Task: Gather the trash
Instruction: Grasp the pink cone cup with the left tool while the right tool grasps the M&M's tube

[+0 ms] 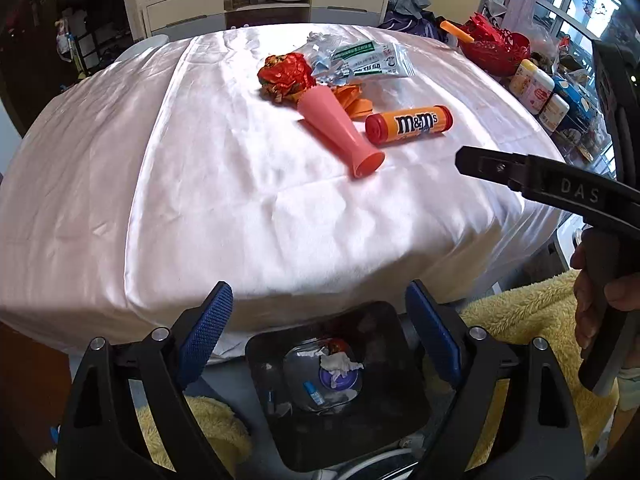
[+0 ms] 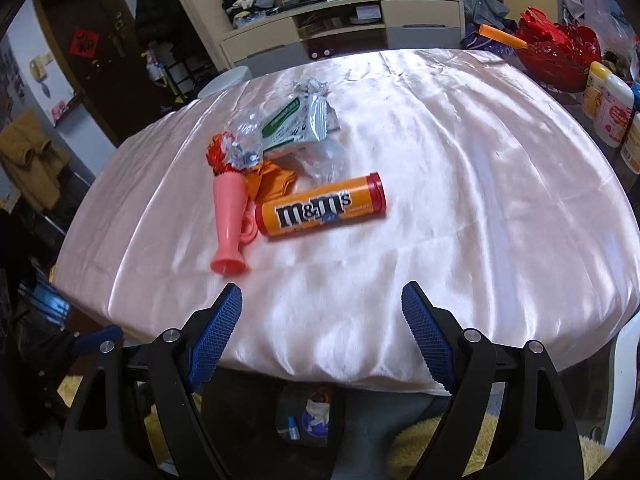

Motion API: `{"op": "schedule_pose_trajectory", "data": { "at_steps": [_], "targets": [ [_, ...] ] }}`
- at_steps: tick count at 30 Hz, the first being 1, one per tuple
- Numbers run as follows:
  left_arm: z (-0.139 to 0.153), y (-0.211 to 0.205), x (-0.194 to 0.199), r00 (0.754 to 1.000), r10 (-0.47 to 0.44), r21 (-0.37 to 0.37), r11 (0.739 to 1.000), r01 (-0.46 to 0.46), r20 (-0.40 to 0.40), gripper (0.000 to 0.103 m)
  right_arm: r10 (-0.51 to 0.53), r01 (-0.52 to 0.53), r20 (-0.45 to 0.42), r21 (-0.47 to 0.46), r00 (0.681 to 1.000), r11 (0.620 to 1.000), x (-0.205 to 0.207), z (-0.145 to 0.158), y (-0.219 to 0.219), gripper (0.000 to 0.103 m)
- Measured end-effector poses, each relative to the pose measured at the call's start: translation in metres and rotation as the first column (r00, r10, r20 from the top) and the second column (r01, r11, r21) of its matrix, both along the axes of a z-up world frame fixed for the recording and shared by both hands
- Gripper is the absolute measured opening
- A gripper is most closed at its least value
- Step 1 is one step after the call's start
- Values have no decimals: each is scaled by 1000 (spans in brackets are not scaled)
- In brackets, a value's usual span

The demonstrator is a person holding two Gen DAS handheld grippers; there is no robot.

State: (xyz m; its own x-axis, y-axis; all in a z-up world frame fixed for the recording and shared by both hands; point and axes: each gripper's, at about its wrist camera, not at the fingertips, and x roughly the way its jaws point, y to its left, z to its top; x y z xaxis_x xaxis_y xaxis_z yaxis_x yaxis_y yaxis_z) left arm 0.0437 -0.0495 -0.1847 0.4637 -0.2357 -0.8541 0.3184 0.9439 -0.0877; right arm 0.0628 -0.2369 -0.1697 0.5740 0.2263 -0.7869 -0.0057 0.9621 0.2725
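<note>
Both the left gripper and right gripper are held wide, empty. The trash lies on the table; the bin below is partly hidden by the fingers.

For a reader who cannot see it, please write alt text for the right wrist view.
An orange M&M's tube lies beside a pink plastic cone and crumpled wrappers on a shiny pale tablecloth. The open, empty right tool hangs above the near edge.
</note>
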Motion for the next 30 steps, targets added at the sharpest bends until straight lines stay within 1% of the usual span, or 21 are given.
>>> {"op": "schedule_pose_trajectory", "data": {
  "at_steps": [2, 8, 10, 13, 20, 21, 24, 30],
  "targets": [
    [2, -5, 8, 1000, -10, -1, 1000, 10, 3, 83, -18, 18, 0, 13, 1000, 1000, 12, 1, -1, 83],
    [7, -14, 31, 1000, -14, -4, 1000, 14, 7, 83, -57, 57, -7, 1, 998, 998, 46, 0, 8, 82],
    [7, -14, 38, 1000, -7, -9, 1000, 7, 7, 83, -70, 70, -19, 1, 997, 998, 55, -3, 7, 82],
    [6, -15, 47, 1000, -1, -16, 1000, 1, 5, 83, -79, 80, -48, 24, 996, 996, 67, -10, 6, 79],
    [3, -23, 67, 1000, -12, -36, 999, 12, -1, 83, -85, 89, -95, 37, 992, 995, 88, -23, 9, 79],
    [2, -25, 71, 1000, -13, -37, 999, 13, -4, 83, -81, 85, -102, 35, 991, 996, 91, -25, 10, 77],
    [0, -28, 80, 1000, -13, -48, 999, 13, -10, 83, -59, 59, -88, -10, 994, 998, 95, -27, 11, 71],
    [-5, -37, 98, 1000, -11, -61, 998, 9, -24, 83, -12, 9, -87, -37, 996, 999, 99, -26, 2, 61]
  ]
}}
